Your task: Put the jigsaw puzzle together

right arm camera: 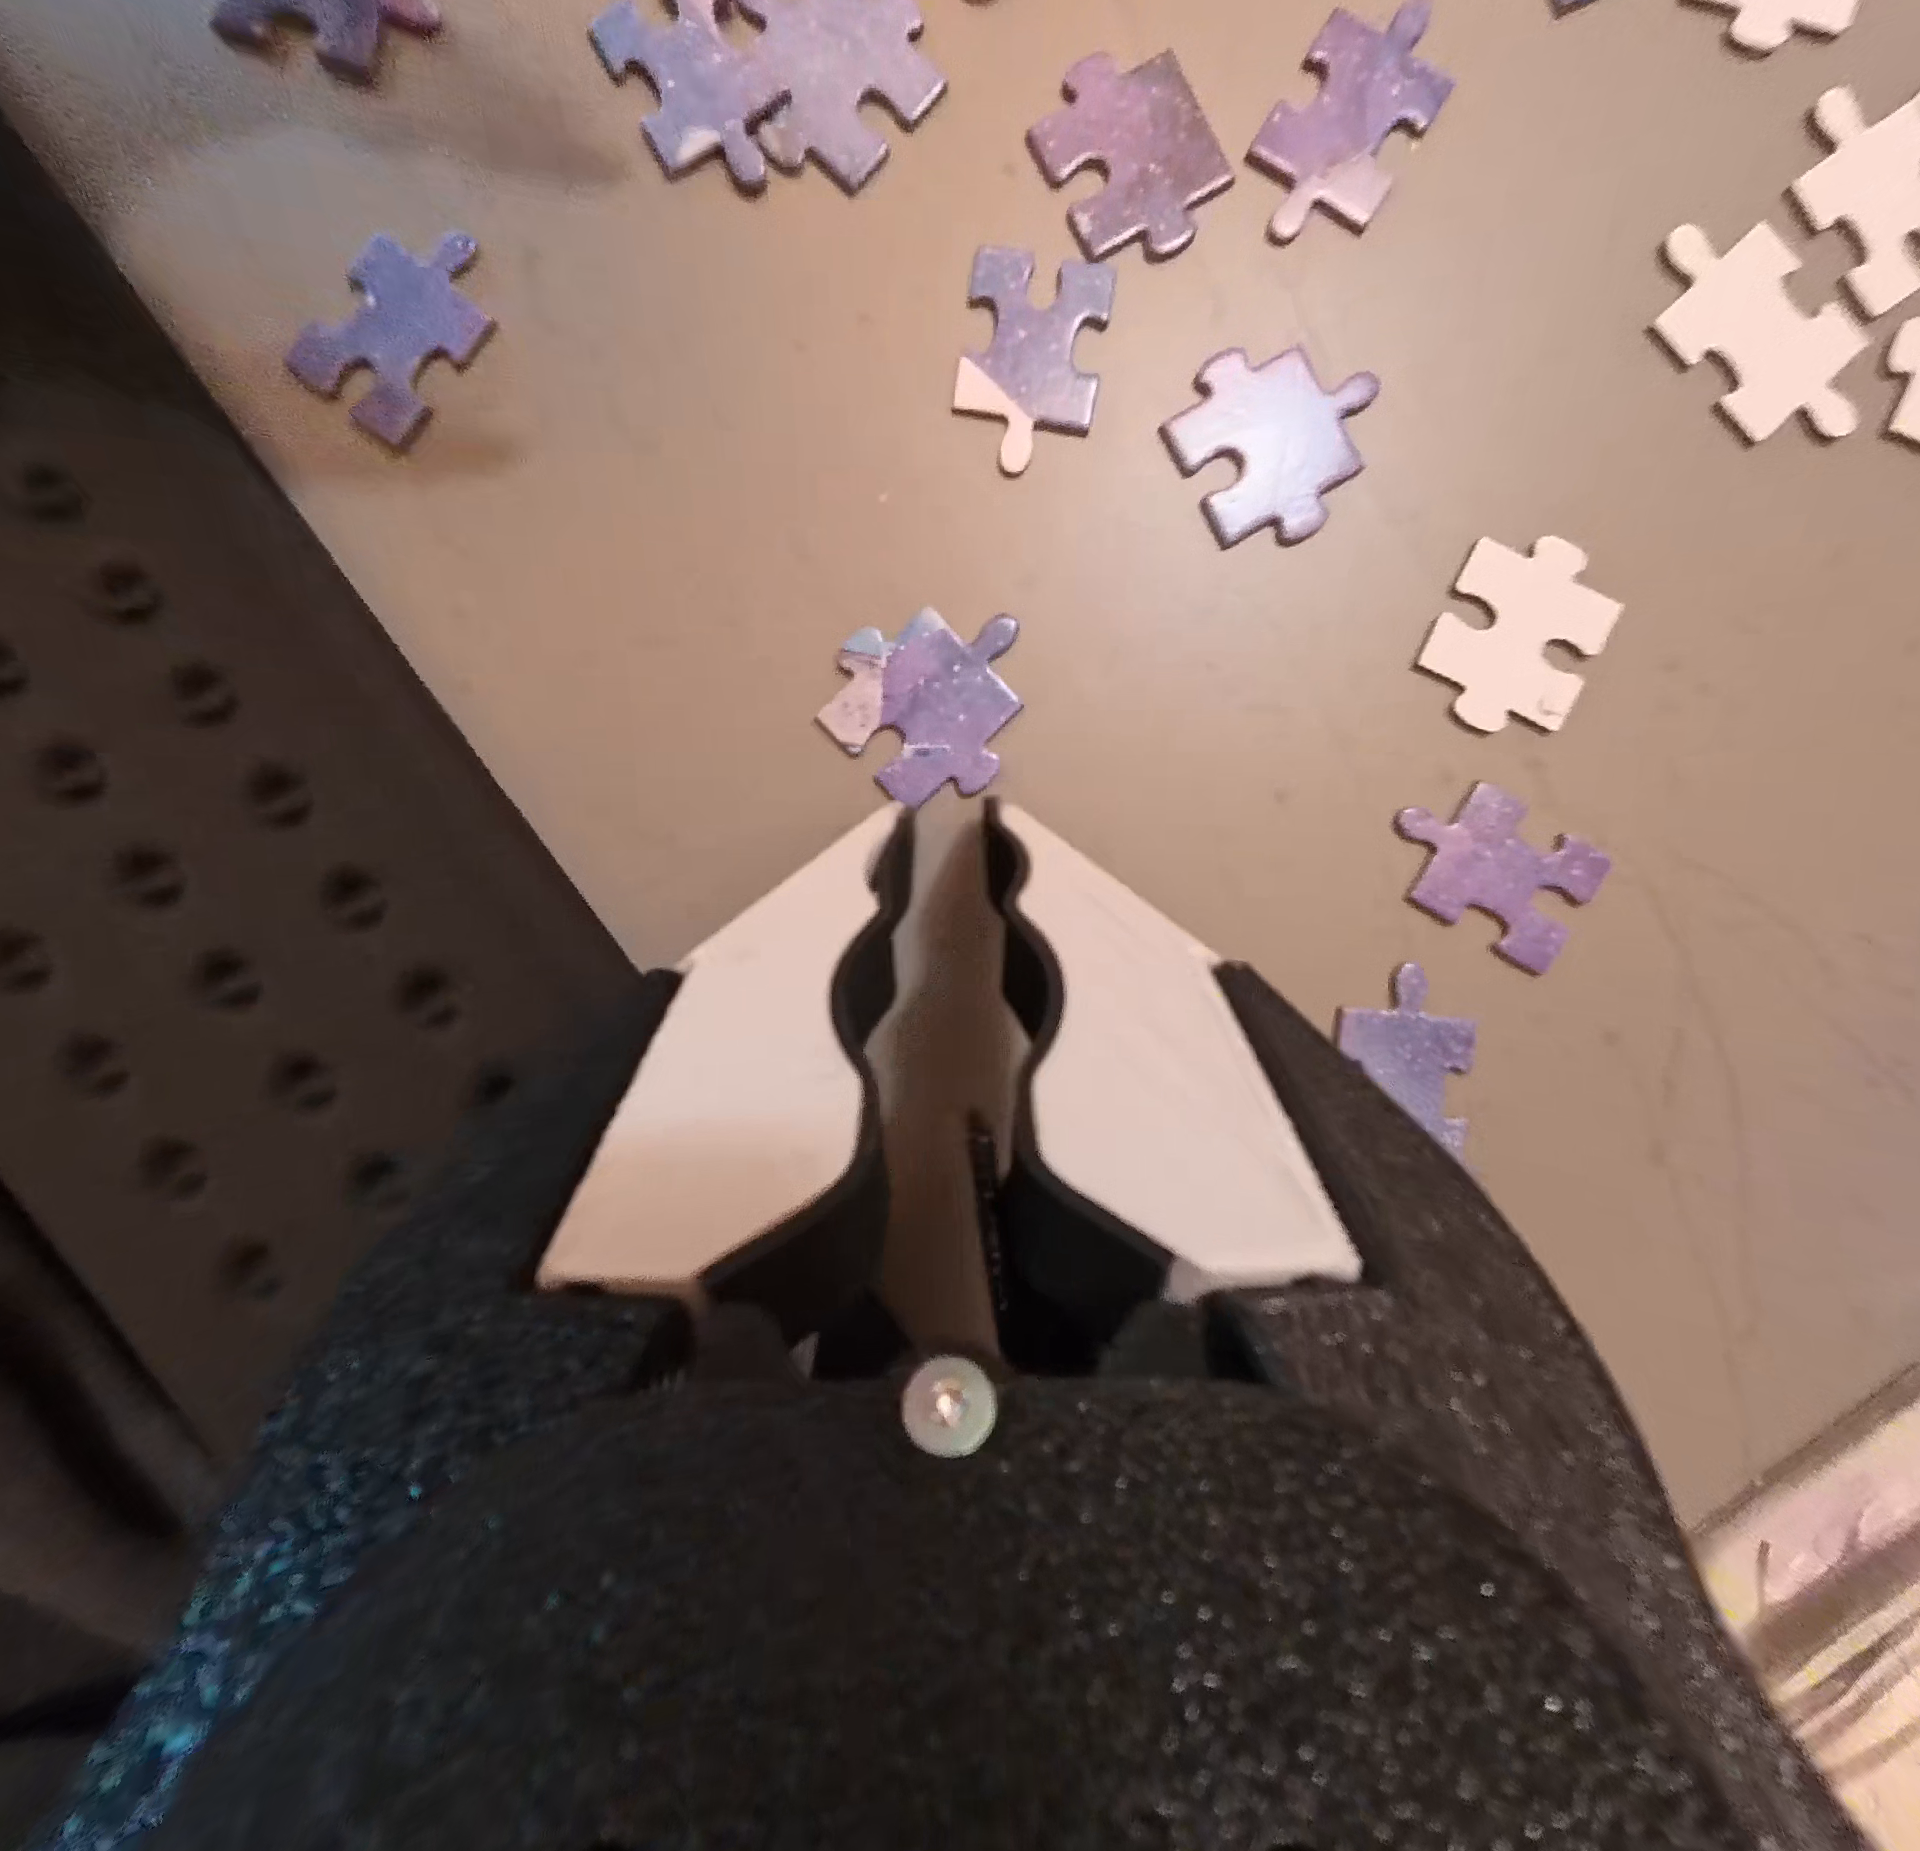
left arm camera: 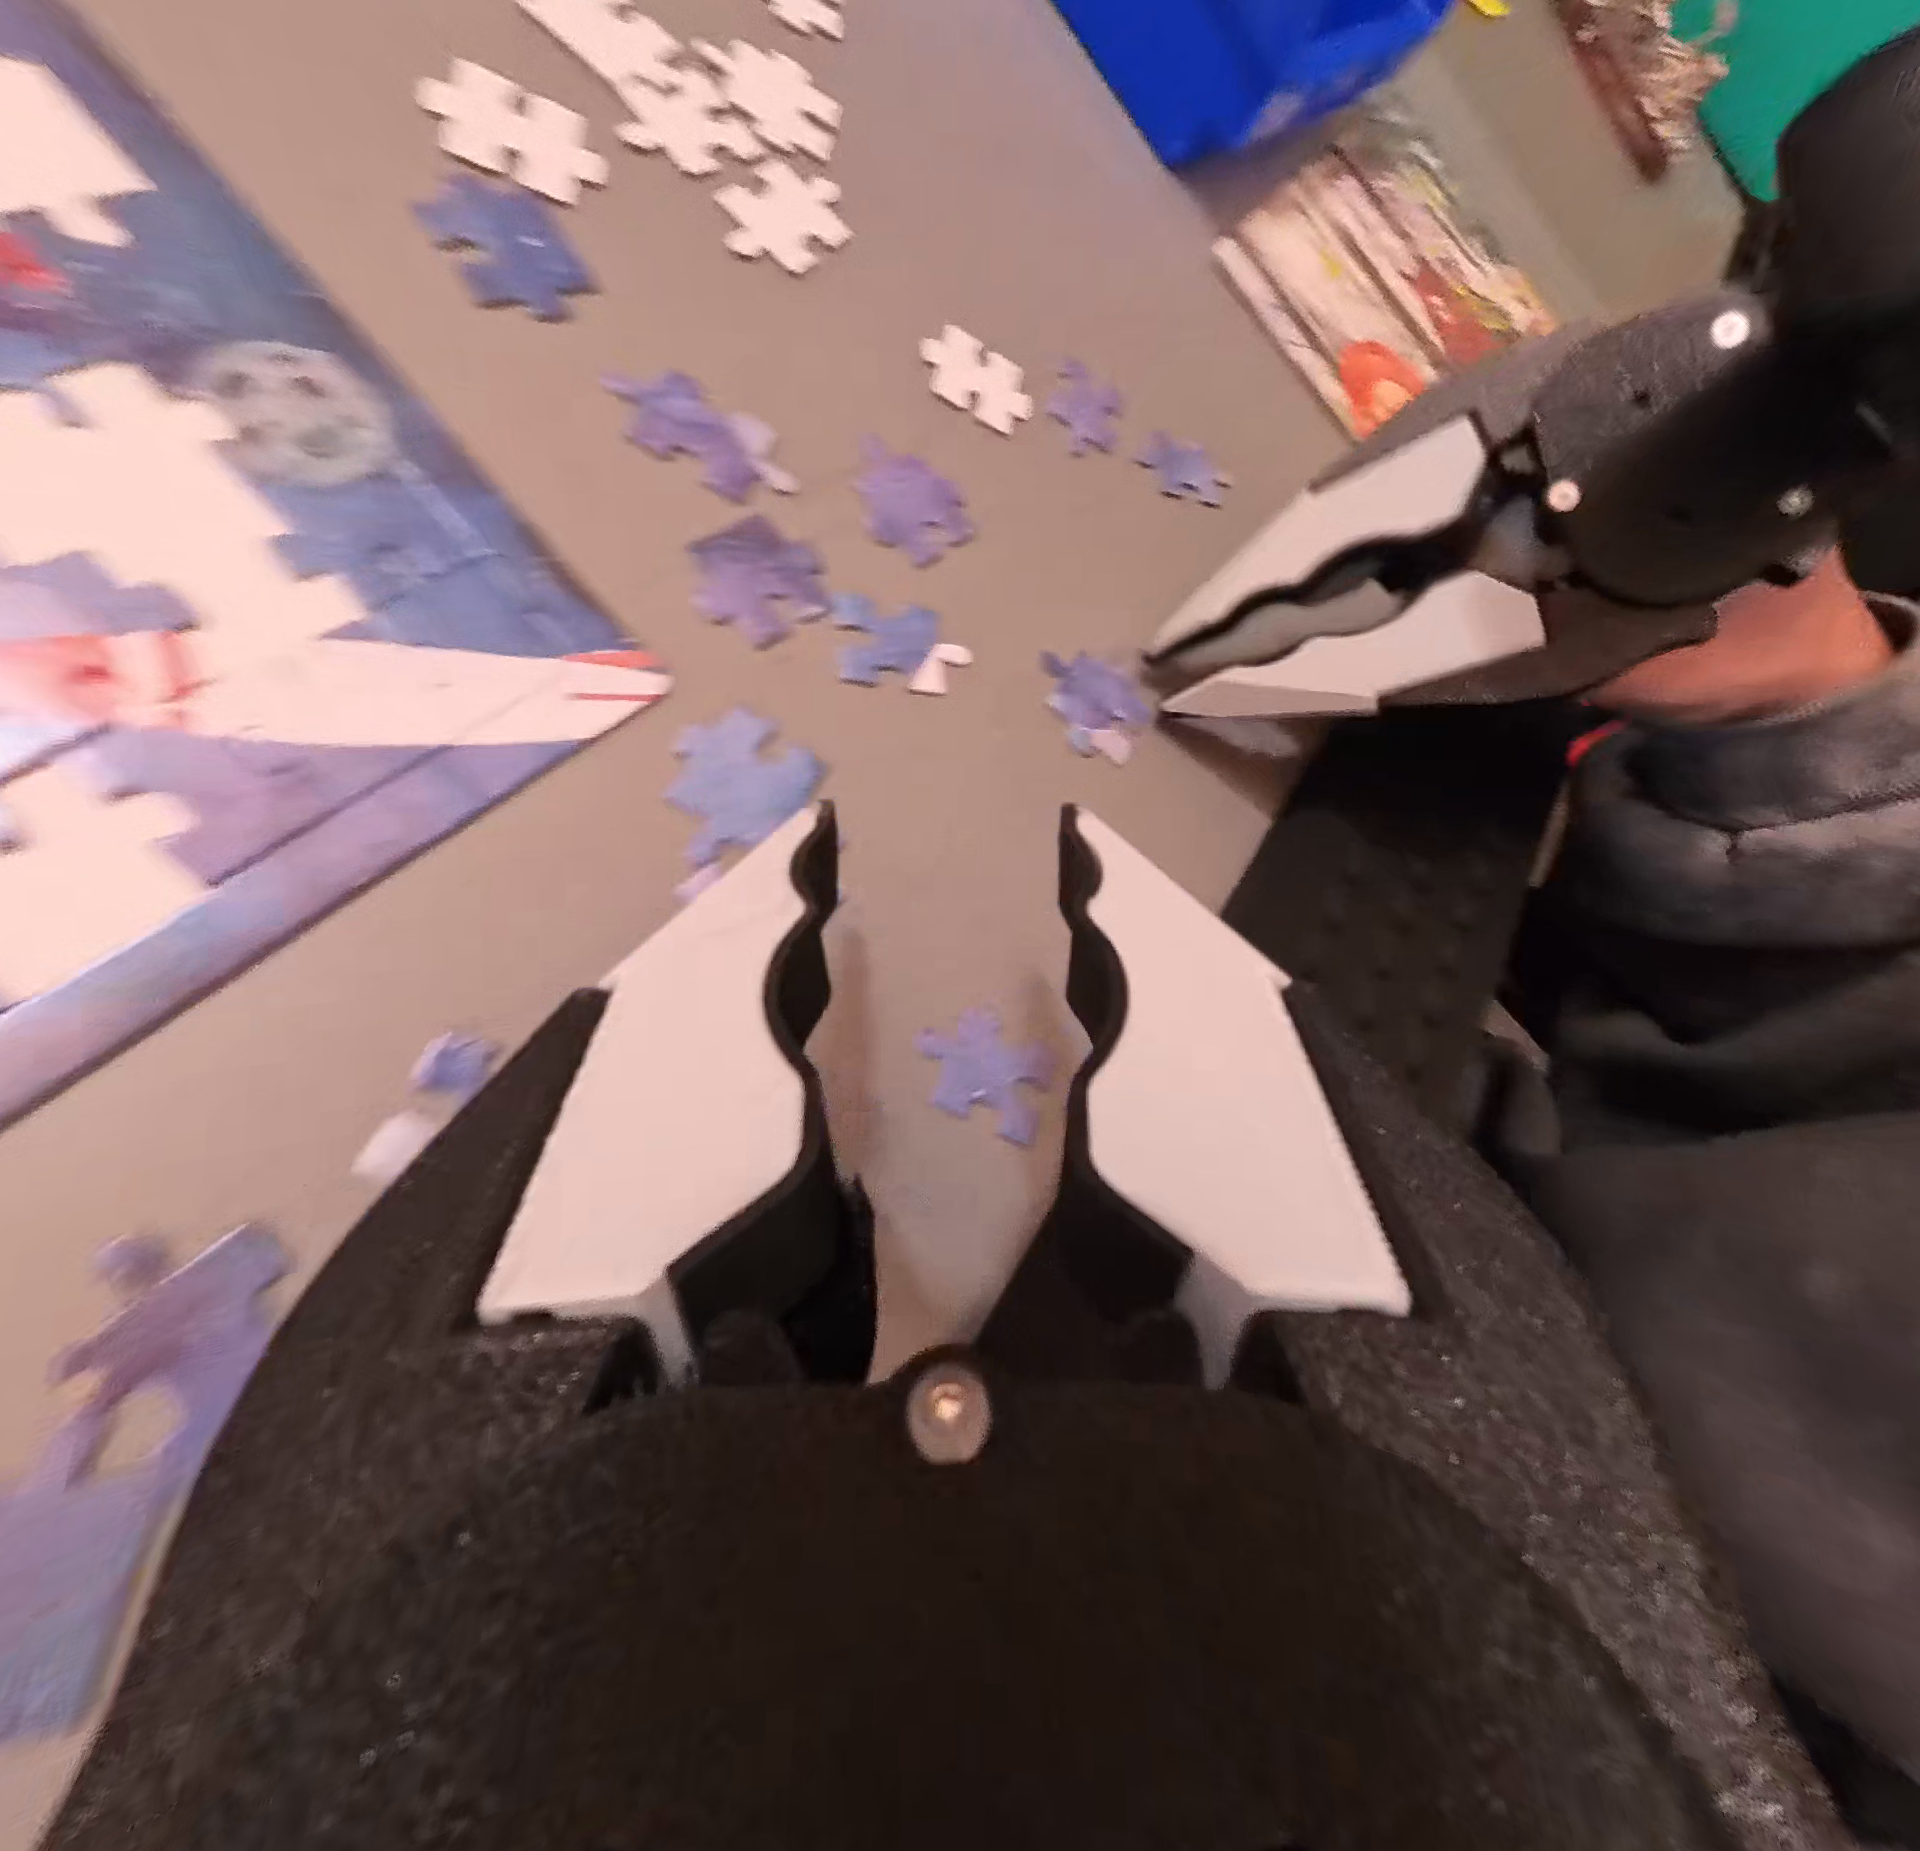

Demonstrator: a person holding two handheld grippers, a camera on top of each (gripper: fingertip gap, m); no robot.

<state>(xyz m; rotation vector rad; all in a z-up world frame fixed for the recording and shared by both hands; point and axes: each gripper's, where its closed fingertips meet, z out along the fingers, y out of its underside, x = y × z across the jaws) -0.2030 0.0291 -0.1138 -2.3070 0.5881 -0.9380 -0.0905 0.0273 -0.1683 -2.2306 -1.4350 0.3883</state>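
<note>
Two grippers: left gripper (left arm camera: 948, 825) gapes wide, empty; right gripper (right arm camera: 948, 810), nearly closed, touches one purple piece (right arm camera: 935, 710) near the table (right arm camera: 644, 575) edge.

Left gripper (left arm camera: 948, 825), jaws spread wide above the grey table (left arm camera: 1039, 243), with one purple piece (left arm camera: 982, 1072) lying on the table between its fingers. At 2 o'clock, the right gripper (left arm camera: 1155, 681), jaws nearly together, tips at a purple-blue piece (left arm camera: 1099, 705). Part-built puzzle (left arm camera: 208, 596) at 9 o'clock; white pieces (left arm camera: 665, 87) at 11 o'clock; blue bin (left arm camera: 1247, 25) at 1 o'clock.
</note>
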